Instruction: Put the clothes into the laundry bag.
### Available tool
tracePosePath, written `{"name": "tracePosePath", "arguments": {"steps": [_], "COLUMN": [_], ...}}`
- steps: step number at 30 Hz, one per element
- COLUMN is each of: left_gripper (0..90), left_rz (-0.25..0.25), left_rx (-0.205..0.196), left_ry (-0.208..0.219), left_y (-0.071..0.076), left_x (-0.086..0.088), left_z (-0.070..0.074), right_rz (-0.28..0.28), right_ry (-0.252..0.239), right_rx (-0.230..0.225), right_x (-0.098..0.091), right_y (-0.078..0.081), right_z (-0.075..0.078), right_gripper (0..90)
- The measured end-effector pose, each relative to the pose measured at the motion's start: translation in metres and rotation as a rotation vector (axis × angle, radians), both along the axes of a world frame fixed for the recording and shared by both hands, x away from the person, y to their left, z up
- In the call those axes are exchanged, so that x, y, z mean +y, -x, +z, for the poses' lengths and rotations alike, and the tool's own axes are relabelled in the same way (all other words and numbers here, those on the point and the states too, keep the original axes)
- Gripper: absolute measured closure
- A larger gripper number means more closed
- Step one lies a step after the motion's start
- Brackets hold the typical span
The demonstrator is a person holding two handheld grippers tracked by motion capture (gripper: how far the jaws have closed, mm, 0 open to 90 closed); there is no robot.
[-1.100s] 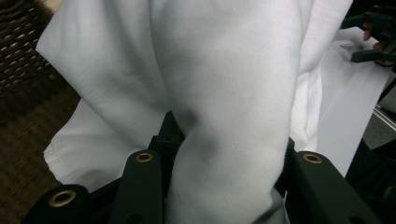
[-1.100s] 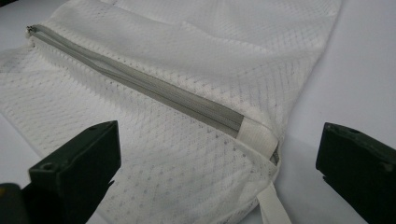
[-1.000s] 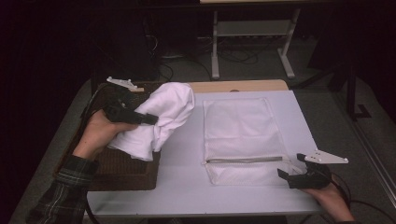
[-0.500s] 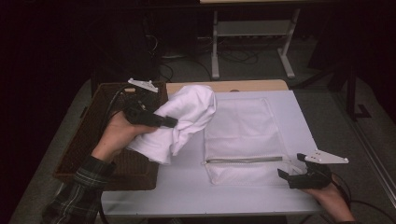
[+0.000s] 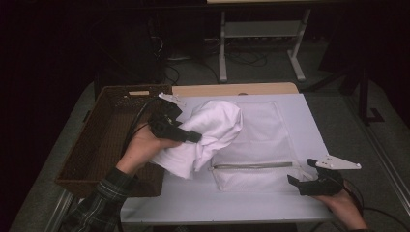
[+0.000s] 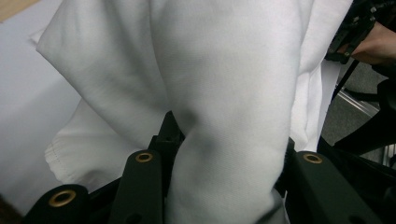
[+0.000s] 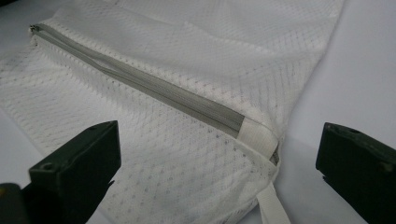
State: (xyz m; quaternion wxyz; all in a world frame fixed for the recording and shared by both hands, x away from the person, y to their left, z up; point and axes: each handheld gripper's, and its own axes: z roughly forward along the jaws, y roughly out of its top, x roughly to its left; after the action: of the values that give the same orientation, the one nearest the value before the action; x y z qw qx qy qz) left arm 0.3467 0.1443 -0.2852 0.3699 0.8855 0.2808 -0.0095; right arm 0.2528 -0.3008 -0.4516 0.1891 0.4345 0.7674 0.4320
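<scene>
A bundled white cloth (image 5: 208, 135) hangs in my left gripper (image 5: 191, 137), which is shut on it over the left side of a white mesh laundry bag (image 5: 261, 140). In the left gripper view the white cloth (image 6: 224, 116) bulges up between the two black jaws. The mesh bag lies flat on the white table top (image 5: 309, 121), its grey zipper (image 5: 254, 166) running across near the front. My right gripper (image 5: 299, 183) rests open at the bag's front right corner. In the right gripper view the mesh bag (image 7: 187, 140) and its grey zipper (image 7: 154, 88) lie just ahead of the spread jaws.
A dark wicker basket (image 5: 104, 140) stands at the table's left side, under my left forearm. A wooden board edge (image 5: 232, 89) runs along the table's far side. Beyond the table a white metal stand (image 5: 261, 38) and cables sit on the dark floor.
My left gripper has carried the white cloth from over the basket rightward and slightly down, onto the left part of the mesh bag. The right gripper has stayed in place.
</scene>
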Motion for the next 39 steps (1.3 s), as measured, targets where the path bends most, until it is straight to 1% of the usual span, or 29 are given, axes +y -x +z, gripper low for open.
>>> {"name": "tracePosePath", "arguments": {"steps": [5,7,10,12,17,18,22,24,26,28,31,32,36,39], "left_gripper": [60.0,60.0,60.0,60.0,60.0,60.0,60.0,60.0,60.0,60.1,60.0,60.0,60.0,60.0], "left_rz": [-0.012,-0.012,-0.025,-0.026,-0.026,-0.029,-0.025,-0.028,-0.023,-0.024,-0.014,-0.008,0.003,0.005], "left_rx": [0.002,0.004,0.008,0.008,0.017,0.015,0.012,0.01,0.008,0.008,0.001,0.0,0.013,0.014], "left_ry": [-0.014,-0.014,-0.025,-0.033,-0.03,-0.032,-0.035,-0.038,-0.044,-0.045,-0.057,-0.054,-0.054,-0.058], "left_y": [0.006,0.009,0.012,0.014,0.021,0.022,0.029,0.031,0.036,0.038,0.043,0.044,0.05,0.055], "left_x": [-0.013,-0.017,-0.023,-0.025,-0.031,-0.032,-0.036,-0.037,-0.037,-0.037,-0.036,-0.035,-0.032,-0.033], "left_z": [-0.011,-0.014,-0.02,-0.024,-0.037,-0.039,-0.048,-0.052,-0.057,-0.06,-0.065,-0.068,-0.079,-0.084], "right_rz": [0.005,0.007,0.011,0.014,0.029,0.032,0.034,0.041,0.046,0.047,0.057,0.057,0.066,0.078], "right_ry": [0.0,-0.001,-0.002,-0.004,-0.016,-0.017,-0.017,-0.017,-0.018,-0.018,-0.016,-0.016,-0.014,-0.012], "right_rx": [0.0,0.0,0.001,0.006,0.014,0.017,0.015,0.017,0.02,0.021,0.024,0.024,0.032,0.035], "right_x": [0.0,0.0,0.0,0.0,0.0,0.0,0.0,0.0,0.0,0.0,0.001,0.001,0.002,0.005], "right_y": [0.0,0.0,0.0,0.0,0.0,0.0,0.0,0.001,0.001,0.001,0.002,0.002,0.001,0.0], "right_z": [0.0,0.0,0.0,0.0,0.002,0.002,0.002,0.003,0.003,0.003,0.003,0.003,0.003,0.004], "right_gripper": [0.0,0.0,0.0,0.0,0.1,2.6,3.9,6.4,7.7,8.2,10.8,10.8,12.7,13.2]}}
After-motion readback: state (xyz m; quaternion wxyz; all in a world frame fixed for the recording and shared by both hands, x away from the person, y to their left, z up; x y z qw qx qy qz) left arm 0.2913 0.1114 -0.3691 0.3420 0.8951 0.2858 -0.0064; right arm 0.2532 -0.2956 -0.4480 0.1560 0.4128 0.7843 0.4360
